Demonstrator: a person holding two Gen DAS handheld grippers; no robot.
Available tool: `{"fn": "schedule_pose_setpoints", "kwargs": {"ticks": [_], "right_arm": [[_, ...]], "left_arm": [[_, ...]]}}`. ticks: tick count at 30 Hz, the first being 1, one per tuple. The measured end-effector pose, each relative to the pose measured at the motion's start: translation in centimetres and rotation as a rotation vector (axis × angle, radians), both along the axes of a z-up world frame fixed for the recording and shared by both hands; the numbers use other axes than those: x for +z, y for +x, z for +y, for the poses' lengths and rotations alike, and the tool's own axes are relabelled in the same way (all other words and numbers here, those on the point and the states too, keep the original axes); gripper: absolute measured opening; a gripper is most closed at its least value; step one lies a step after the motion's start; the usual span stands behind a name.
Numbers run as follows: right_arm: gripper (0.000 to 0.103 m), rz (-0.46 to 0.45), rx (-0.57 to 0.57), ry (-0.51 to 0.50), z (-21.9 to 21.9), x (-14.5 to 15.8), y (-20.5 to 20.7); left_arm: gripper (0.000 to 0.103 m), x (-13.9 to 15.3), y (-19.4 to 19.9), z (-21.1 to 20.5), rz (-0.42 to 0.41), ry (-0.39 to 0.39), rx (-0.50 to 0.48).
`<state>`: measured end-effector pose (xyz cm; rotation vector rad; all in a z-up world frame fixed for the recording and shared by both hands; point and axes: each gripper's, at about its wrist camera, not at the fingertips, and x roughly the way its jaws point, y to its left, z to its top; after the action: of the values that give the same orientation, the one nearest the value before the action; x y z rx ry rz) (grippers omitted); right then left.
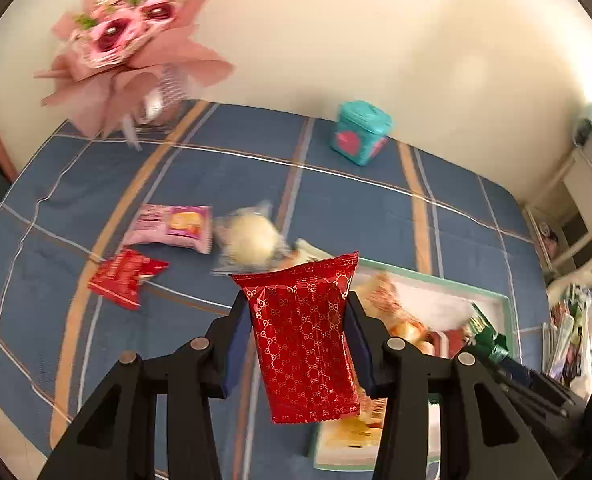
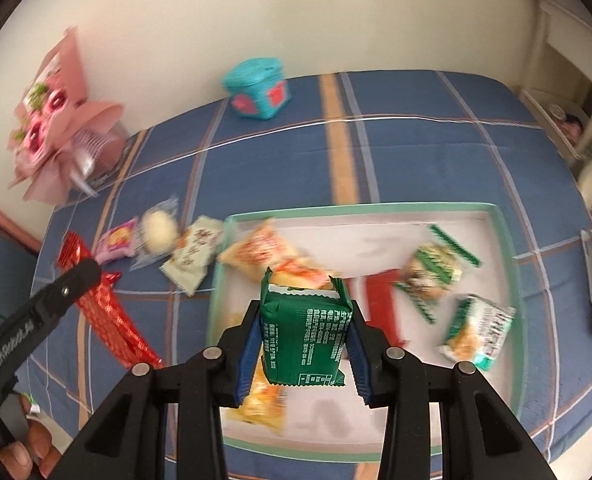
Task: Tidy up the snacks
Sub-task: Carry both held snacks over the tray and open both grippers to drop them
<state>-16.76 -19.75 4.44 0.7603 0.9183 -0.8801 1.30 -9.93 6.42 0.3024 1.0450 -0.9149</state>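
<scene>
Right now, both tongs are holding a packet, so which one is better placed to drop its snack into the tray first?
Right. The right tongs hold the green packet directly over the tray; the left tongs, gripping the red packet, sit over the tray's left edge.

I see a glossy foil red packet (image 1: 304, 332) above the matt woven plaid cloth (image 1: 356, 208). My green packet (image 2: 306, 344) looks like shiny plastic film.

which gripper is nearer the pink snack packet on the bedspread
Left. The left gripper, holding a red packet, is just beside the pink snack packet; the right gripper is over the tray.
</scene>
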Motion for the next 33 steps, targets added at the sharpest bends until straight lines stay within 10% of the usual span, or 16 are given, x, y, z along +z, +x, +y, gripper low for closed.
{"fn": "schedule_pose_setpoints", "kwargs": {"ticks": [14, 33], "right_arm": [[0.042, -0.006, -0.145, -0.011, -2.4, 0.8, -7.0], [0.042, 0.061, -0.124, 0.065, -2.8, -2.4, -6.4]], "left_arm": [[0.047, -0.3, -7.8, -3.9, -0.025, 0.036, -0.212], [0.047, -3.6, -11.6, -5.8, -0.013, 0.153, -0.331]]}}
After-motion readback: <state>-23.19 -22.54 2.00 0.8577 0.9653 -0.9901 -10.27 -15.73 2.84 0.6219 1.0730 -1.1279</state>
